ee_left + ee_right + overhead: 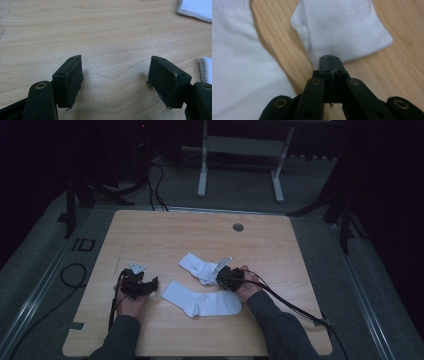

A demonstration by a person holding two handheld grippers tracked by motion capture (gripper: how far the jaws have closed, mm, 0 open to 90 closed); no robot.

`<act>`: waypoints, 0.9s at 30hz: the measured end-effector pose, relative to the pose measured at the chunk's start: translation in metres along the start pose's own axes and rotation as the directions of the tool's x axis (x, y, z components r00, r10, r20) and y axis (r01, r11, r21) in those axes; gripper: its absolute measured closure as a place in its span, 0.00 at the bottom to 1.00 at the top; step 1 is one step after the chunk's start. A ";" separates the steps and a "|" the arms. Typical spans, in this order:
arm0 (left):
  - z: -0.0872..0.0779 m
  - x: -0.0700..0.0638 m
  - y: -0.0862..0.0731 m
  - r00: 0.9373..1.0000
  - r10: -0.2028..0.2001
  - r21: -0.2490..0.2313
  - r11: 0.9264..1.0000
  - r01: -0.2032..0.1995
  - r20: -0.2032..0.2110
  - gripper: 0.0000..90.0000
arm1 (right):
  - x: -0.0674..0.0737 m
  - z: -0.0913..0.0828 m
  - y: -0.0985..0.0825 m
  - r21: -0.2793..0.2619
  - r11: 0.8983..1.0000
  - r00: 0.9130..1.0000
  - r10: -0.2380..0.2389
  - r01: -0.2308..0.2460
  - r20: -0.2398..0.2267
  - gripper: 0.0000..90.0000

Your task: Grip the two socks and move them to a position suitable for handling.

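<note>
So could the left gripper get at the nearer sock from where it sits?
Probably yes. The left gripper stands open, beside the nearer sock, with bare table between them. The right gripper is busy on the other sock.

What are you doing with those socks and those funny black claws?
A person sits at a wooden table with a claw-like gripper in each hand. The right gripper is pinched shut on the edge of the farther white sock. The nearer white sock lies flat in front of the person. The left gripper rests open over bare wood beside it, holding nothing.
</note>
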State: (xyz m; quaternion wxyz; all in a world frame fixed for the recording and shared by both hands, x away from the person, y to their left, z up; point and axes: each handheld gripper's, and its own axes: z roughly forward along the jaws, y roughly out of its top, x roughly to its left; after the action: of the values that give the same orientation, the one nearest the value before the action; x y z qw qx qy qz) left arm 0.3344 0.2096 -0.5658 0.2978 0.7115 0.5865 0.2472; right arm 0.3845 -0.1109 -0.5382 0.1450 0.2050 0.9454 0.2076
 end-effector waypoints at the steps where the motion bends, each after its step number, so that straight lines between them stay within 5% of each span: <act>1: 0.000 0.000 0.000 1.000 0.000 0.000 1.000 0.000 0.000 0.31 | 0.000 -0.001 -0.001 0.006 1.000 1.000 -0.005 0.005 0.004 0.99; 11: 0.000 -0.001 0.000 1.000 -0.001 -0.003 1.000 0.001 0.001 0.31 | -0.005 -0.009 0.007 -0.097 0.994 0.998 0.048 -0.051 -0.035 1.00; 17: 0.000 -0.001 0.000 1.000 0.003 -0.001 1.000 -0.003 0.005 0.31 | 0.003 0.003 0.009 -0.032 0.999 1.000 -0.003 0.002 -0.020 1.00; 27: 0.000 -0.001 0.000 1.000 0.003 -0.001 1.000 -0.003 0.005 0.31 | -0.016 -0.012 -0.025 0.001 0.999 0.999 0.039 -0.039 -0.017 1.00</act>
State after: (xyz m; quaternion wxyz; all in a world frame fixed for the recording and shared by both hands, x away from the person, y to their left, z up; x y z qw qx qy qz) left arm 0.3343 0.2084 -0.5659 0.2992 0.7128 0.5846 0.2463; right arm 0.3861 -0.1428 -0.5354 0.1327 0.2218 0.9425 0.2117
